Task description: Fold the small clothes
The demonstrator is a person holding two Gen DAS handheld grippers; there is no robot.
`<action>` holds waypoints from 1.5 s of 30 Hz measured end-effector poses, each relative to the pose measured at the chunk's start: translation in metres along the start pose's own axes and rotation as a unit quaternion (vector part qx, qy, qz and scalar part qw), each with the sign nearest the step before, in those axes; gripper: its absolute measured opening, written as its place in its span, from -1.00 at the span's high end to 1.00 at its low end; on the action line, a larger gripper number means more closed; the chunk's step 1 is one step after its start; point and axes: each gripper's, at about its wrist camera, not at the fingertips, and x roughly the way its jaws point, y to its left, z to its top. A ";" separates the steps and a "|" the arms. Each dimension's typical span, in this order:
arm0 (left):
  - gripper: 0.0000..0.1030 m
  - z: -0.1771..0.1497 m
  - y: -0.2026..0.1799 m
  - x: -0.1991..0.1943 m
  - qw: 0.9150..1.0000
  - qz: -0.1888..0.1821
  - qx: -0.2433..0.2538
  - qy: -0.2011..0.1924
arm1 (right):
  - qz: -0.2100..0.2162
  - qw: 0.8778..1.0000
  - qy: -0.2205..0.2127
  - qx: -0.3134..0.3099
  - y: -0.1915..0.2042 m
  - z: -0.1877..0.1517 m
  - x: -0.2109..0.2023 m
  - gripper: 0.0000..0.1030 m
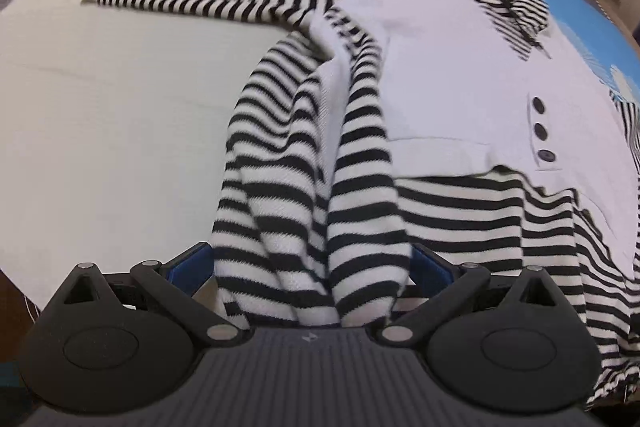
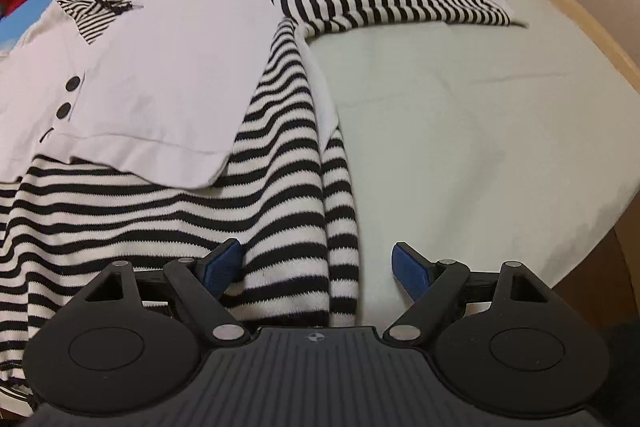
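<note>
Striped sweater (image 1: 420,75) lies flat on the bed (image 1: 120,131), its bunched hem filling the left gripper (image 1: 312,263) between 2 wide-set fingers, while the right gripper (image 2: 316,263) gapes around its edge.

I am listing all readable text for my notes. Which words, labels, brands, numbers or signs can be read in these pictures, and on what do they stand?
None: no readable word, number or brand.
A small emblem on the left gripper body: too small to read.
A small crosshair sign on the right gripper body: a symbol, no letters.
The striped garment shows no label.
</note>
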 end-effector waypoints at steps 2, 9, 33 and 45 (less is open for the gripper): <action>-0.74 -0.002 0.003 0.005 1.000 -0.005 -0.009 0.013 | 0.002 1.000 0.010 0.007 -0.002 0.000 0.002 -0.59; 0.63 -0.009 0.009 -0.007 0.999 -0.028 -0.013 0.011 | 0.050 0.999 -0.003 0.005 -0.007 -0.001 -0.008 0.69; 0.03 -0.006 -0.019 -0.044 0.996 -0.033 0.076 -0.045 | 0.025 0.993 -0.109 -0.036 0.004 0.005 -0.041 -0.43; -0.24 -0.008 -0.032 -0.042 0.994 -0.017 0.101 -0.041 | 0.021 0.998 -0.026 -0.061 0.001 0.006 -0.019 -0.48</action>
